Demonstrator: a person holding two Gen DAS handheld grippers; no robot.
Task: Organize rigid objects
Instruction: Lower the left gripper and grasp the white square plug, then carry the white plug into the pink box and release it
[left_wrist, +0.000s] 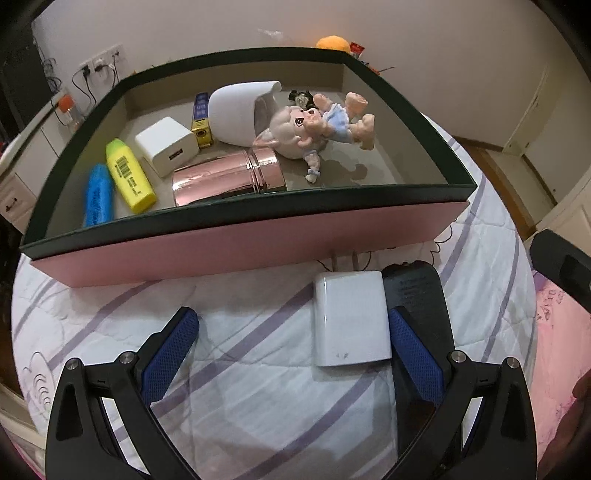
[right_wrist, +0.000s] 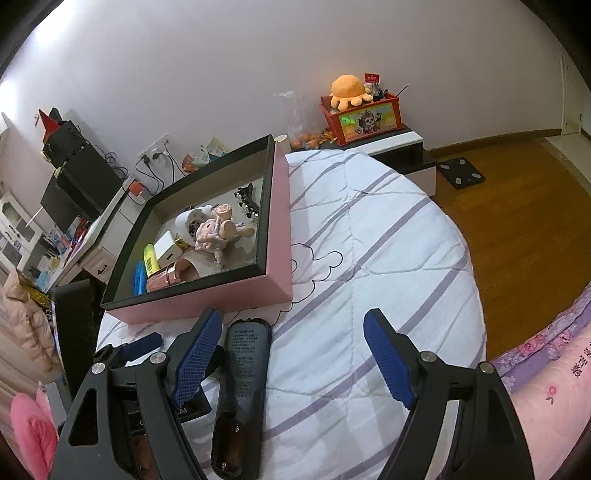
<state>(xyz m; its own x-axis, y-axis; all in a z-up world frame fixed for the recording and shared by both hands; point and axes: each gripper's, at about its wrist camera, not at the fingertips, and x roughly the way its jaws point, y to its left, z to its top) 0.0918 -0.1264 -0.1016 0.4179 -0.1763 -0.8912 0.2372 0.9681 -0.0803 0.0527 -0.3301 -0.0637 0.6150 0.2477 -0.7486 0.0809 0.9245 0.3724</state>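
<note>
Left tongs (left_wrist: 293, 354) apart; white rectangular plastic charger (left_wrist: 351, 317) between them, seemingly touching the right pad. Right tongs (right_wrist: 291, 362) apart around a black remote-like device (right_wrist: 242, 384).

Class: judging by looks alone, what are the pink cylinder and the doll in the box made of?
Pink cylinder: probably polished or metallised metal, since it gives mirror-like reflections. Doll: likely moulded plastic or vinyl with a smooth matte skin; its blue dress could be fabric.

A white quilt (left_wrist: 258, 343) striped in lilac is being shown under a pink box (left_wrist: 236, 240) rimmed in dark green, inside which a yellow highlighter (left_wrist: 129, 175), a blue marker (left_wrist: 96, 195) and a shiny rose-gold tin (left_wrist: 229, 177) are being displayed.
</note>
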